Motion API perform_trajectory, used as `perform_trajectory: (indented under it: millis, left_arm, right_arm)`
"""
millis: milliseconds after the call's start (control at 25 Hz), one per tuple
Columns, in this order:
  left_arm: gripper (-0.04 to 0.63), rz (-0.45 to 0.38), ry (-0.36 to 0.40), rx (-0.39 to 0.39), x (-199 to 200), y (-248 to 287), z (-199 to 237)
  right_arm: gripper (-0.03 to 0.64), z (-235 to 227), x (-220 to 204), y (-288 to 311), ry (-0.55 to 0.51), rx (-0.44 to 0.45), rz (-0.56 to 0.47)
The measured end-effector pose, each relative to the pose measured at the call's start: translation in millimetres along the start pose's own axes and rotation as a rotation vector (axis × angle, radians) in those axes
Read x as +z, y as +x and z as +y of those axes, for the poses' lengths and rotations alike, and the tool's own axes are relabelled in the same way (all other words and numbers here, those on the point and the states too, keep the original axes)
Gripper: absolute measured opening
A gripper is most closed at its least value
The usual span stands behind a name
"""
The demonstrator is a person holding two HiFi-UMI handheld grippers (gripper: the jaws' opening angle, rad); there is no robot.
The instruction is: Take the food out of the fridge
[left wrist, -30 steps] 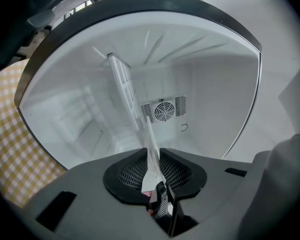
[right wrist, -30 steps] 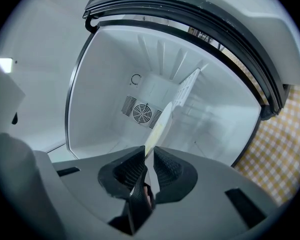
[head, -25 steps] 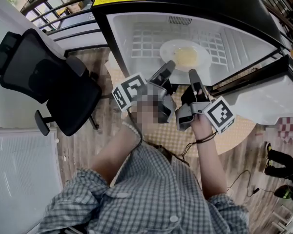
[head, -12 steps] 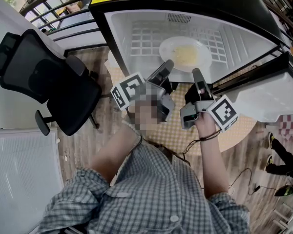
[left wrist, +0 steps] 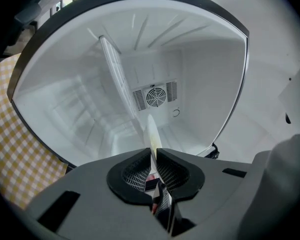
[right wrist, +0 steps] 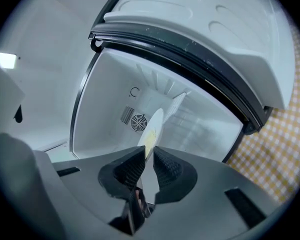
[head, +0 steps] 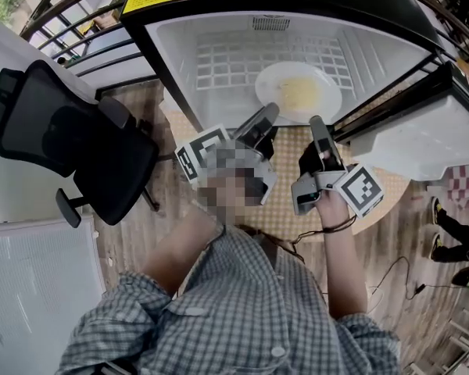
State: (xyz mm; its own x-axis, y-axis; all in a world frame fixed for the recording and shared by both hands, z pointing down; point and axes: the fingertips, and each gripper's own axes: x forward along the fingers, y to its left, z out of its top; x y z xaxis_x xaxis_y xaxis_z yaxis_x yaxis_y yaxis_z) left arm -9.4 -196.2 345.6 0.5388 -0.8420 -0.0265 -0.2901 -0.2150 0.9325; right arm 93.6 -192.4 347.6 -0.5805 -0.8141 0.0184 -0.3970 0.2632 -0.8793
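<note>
Inside the white plastic fridge, one round white plate bearing a pale yellow patch of food is at the front of the wire grid shelf. Two grey grippers reach in level. The left gripper is clenched on the plate's near rim. The right gripper, just beside it, pinches the same rim between its ribbed pads.

There is one fridge, one plate and one chair. Grippers number two: left gripper and right gripper.
</note>
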Motion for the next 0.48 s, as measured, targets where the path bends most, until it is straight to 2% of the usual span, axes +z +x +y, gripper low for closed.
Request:
perform_trajectory:
  millis: [480]
  left_arm:
    - [0.04,0.193,-0.033,-0.054,-67.1,4.6,3.2]
  right_arm:
    - [0.046,-33.2,4.5,-63.7,-0.015,-0.104,-0.071]
